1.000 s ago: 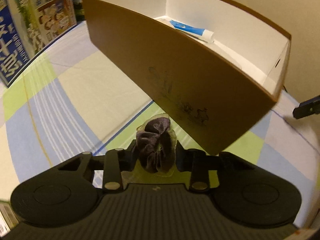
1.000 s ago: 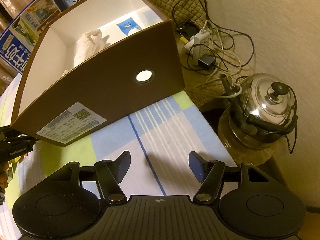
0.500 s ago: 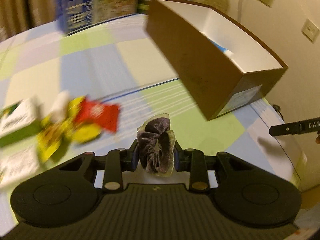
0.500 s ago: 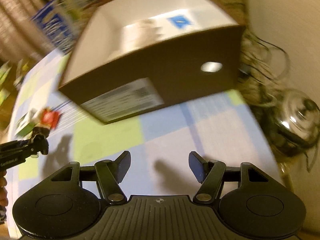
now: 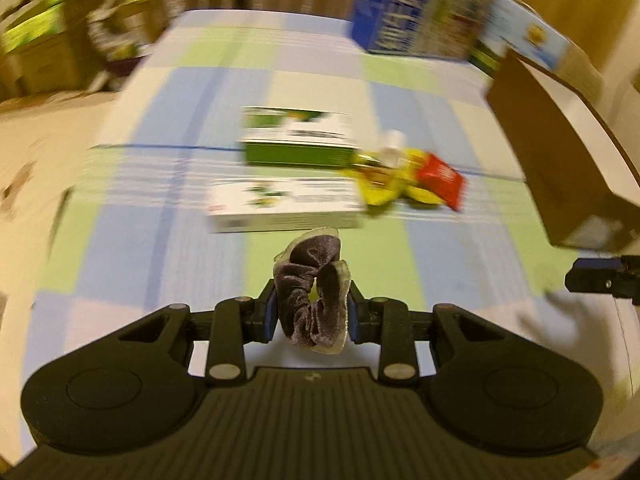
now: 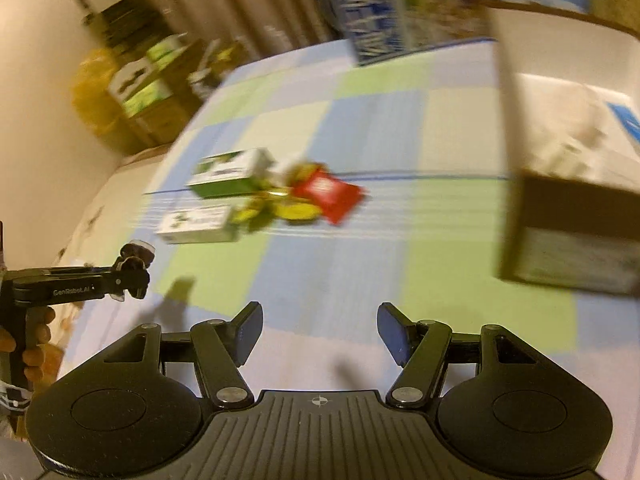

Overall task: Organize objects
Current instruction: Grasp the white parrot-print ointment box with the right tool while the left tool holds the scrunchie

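My left gripper (image 5: 311,312) is shut on a purple scrunchie (image 5: 314,288) with a pale sheer edge, held above the checked cloth. Ahead of it lie two green-and-white boxes (image 5: 298,142), yellow packets (image 5: 390,186) and a red packet (image 5: 440,178), all blurred. The brown box (image 5: 560,152) with a white inside stands at the right. My right gripper (image 6: 320,330) is open and holds nothing. In the right wrist view the left gripper (image 6: 134,270) shows at the left edge, a hand on its handle, and the brown box (image 6: 568,216) fills the right side.
Large blue printed cartons (image 5: 424,16) stand at the far edge of the checked cloth (image 5: 168,168). Beyond the left edge are cardboard boxes and a yellow bag (image 6: 96,92) on the floor. Open cloth lies between the grippers and the packets.
Both views have swung left, from the brown box towards the pile of packets and boxes. The scrunchie stays held in the left gripper. The right gripper stays open.
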`<state>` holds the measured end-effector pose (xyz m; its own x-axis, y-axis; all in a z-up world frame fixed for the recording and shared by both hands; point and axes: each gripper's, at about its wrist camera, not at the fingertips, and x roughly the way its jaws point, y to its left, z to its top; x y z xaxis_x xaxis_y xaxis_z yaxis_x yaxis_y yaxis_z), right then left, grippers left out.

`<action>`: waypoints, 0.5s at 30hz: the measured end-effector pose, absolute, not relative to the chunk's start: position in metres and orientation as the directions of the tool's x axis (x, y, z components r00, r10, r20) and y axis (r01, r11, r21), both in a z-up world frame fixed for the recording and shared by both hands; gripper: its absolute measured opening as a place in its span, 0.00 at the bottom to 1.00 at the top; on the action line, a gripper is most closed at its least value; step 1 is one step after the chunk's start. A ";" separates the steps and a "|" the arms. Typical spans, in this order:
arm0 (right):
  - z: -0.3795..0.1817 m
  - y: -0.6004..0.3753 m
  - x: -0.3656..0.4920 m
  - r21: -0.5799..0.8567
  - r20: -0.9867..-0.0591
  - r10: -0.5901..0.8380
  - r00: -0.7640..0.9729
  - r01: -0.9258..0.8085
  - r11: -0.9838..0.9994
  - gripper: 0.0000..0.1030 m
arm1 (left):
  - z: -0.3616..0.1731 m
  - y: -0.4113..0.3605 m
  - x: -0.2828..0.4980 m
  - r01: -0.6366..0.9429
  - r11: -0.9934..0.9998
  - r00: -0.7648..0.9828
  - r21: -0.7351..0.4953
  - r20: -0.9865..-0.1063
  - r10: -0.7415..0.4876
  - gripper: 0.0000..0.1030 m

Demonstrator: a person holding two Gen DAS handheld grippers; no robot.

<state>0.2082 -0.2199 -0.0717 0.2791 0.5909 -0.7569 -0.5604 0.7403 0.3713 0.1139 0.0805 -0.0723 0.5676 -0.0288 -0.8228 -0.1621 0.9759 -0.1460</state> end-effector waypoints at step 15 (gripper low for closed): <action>-0.086 -0.065 0.239 0.330 -0.707 0.688 0.162 -0.785 0.524 0.60 | -0.073 0.164 0.087 -0.360 0.920 0.559 -0.158 -0.826 0.077 0.27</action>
